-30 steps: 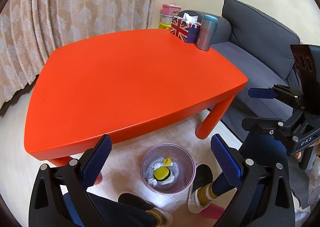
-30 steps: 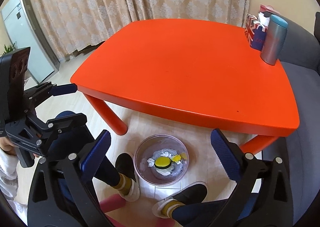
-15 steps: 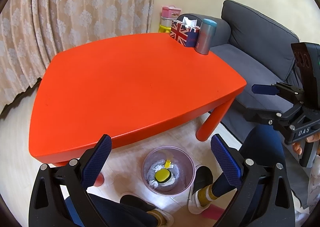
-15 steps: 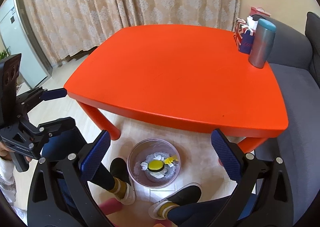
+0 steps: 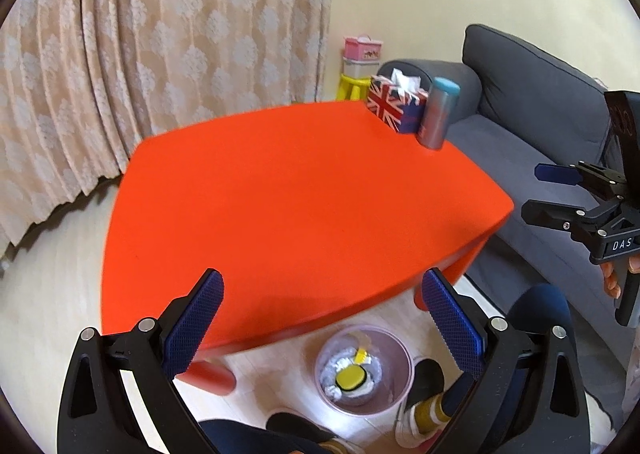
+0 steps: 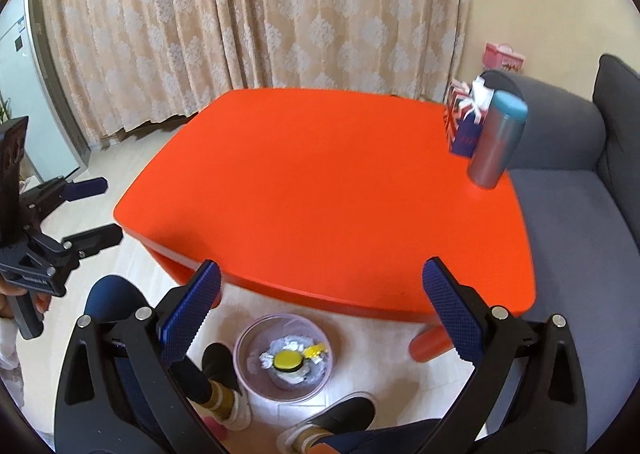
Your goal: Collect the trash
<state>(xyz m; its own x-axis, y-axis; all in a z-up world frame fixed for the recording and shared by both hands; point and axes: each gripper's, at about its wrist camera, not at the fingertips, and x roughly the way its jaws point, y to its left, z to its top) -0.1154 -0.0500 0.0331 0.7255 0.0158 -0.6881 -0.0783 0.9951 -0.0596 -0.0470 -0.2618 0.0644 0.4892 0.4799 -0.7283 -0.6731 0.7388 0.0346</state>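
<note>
- Since a second ago both grippers have risen and pulled back from the orange table (image 5: 304,189); the table looks smaller and more of the wall and curtain (image 5: 160,33) shows above it.
- The left gripper (image 5: 322,324) is spread wide, nothing between its blue pads; in the right wrist view it sits at the left edge (image 6: 90,209), also apart.
- The right gripper (image 6: 320,318) is likewise wide open and empty.
- The trash bin (image 6: 283,358), pale pink, stands on the floor under the table's near edge, between the person's feet, holding crumpled white paper, a yellow round item and a small yellow scrap.
- A flag-print tissue box (image 5: 394,107) and a grey tumbler (image 5: 438,113) stand side by side at the table's far corner beside the grey sofa (image 5: 532,101).
</note>
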